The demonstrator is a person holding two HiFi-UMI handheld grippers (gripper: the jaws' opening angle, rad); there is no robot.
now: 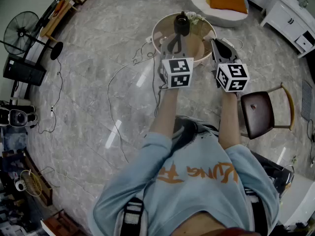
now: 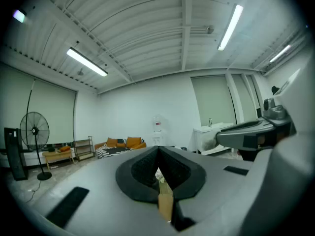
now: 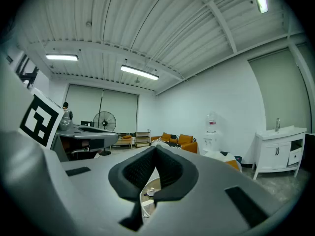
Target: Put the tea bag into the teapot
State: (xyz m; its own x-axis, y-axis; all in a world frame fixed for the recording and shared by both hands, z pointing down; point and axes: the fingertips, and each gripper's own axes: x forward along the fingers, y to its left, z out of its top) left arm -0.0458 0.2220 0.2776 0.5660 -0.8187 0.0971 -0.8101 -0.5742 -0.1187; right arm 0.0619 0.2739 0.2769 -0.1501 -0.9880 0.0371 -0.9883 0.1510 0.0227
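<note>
A dark teapot (image 1: 182, 23) stands on the round wooden table (image 1: 160, 31), next to a small bunch of white flowers (image 1: 195, 17). My left gripper (image 1: 176, 37) hovers over the table just in front of the teapot, with its jaws meeting at the tips (image 2: 158, 149). Through the slit below them only tan tabletop and a bit of white show. My right gripper (image 1: 215, 42) hangs over the table's right rim, also shut (image 3: 156, 147), and a small cup (image 3: 147, 192) shows through its slit. I see no tea bag in any view.
A brown chair (image 1: 261, 113) stands to the right of the person. On the floor at far left are a standing fan (image 1: 22, 33) and loose cables (image 1: 118, 82). Behind the table lie a white beanbag with an orange cushion (image 1: 224, 1) and a white cabinet (image 1: 290, 18).
</note>
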